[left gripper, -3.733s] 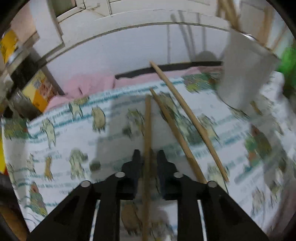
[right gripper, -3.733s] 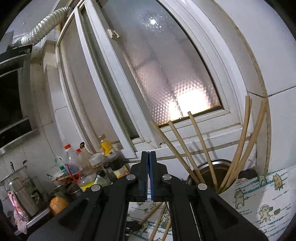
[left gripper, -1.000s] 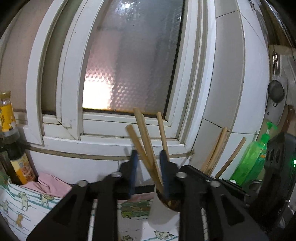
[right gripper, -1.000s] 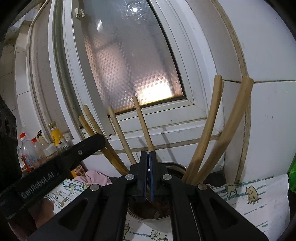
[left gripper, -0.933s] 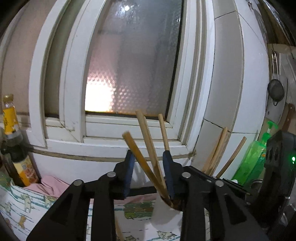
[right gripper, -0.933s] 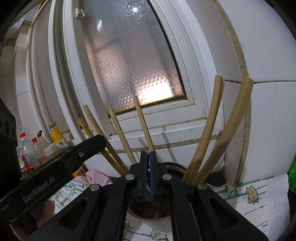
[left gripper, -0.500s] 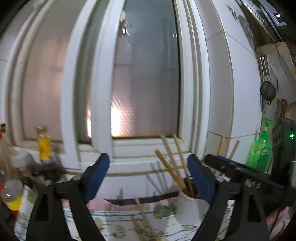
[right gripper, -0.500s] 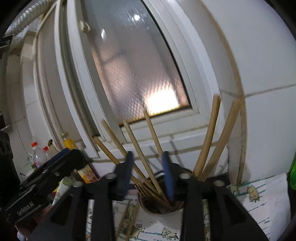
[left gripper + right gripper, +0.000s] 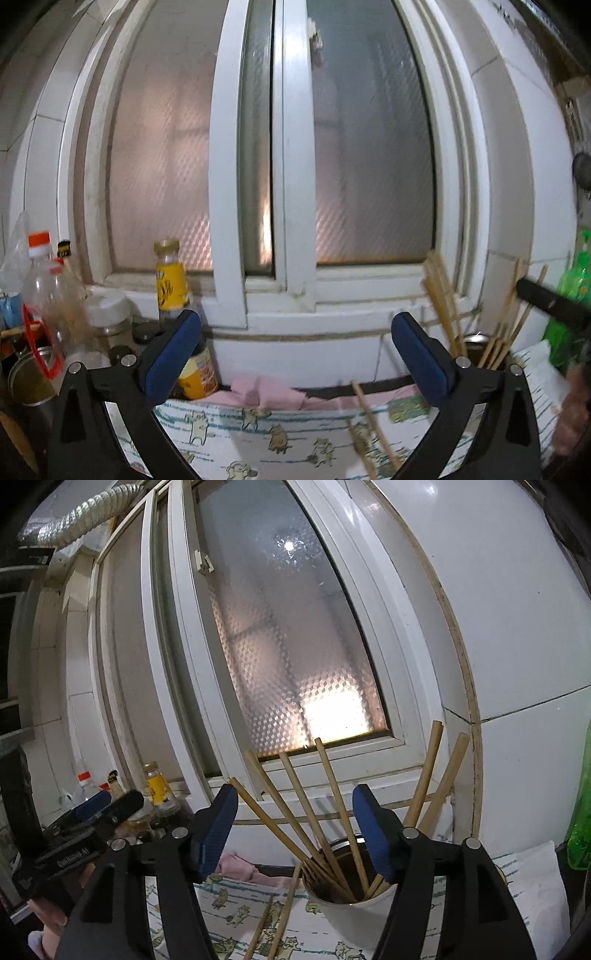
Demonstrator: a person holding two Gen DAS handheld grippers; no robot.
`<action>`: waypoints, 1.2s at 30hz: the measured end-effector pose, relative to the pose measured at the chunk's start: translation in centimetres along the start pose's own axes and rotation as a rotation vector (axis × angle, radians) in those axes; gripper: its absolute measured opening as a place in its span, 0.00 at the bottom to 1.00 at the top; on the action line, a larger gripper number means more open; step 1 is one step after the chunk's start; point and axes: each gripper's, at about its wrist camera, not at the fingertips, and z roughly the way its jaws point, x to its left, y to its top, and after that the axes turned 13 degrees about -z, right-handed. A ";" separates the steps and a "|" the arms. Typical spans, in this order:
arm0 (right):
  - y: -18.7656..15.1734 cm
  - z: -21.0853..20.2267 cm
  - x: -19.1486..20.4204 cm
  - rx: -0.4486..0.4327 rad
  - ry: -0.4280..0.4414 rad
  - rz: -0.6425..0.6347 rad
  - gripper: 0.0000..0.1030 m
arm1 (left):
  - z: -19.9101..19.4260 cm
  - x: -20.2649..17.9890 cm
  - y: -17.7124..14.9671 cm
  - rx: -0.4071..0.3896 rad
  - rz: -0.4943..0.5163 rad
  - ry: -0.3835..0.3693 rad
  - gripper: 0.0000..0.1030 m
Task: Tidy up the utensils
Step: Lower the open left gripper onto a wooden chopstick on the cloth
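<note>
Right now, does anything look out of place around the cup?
Yes: two chopsticks lie loose on the printed cloth left of the cup, while the others stand inside it. Both tools are open and empty.

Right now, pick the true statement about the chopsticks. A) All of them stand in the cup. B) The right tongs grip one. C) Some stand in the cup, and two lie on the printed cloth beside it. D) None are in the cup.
C: several chopsticks lean in the cup, while two loose chopsticks lie on the printed cloth.
</note>
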 end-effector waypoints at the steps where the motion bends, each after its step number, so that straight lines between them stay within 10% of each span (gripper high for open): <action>1: -0.1 0.2 0.0 0.005 -0.006 0.004 0.68 | 0.4 0.2 -0.4 0.008 -0.004 0.001 0.99; 9: -0.5 0.2 0.4 -0.002 -0.090 0.026 0.84 | 3.8 2.5 -2.3 0.156 -0.023 0.086 0.99; 14: -0.6 0.2 1.2 -0.016 -0.124 -0.016 0.84 | 7.0 2.4 -4.4 0.373 -0.060 -0.005 0.98; 23: -0.9 0.6 1.9 -0.012 -0.172 -0.065 0.86 | 13.2 -1.6 -10.7 0.812 -0.023 -0.062 0.32; 36: -0.9 -0.2 2.7 -0.039 -0.198 -0.094 0.86 | 11.9 -1.0 -11.4 0.881 -0.055 -0.070 0.09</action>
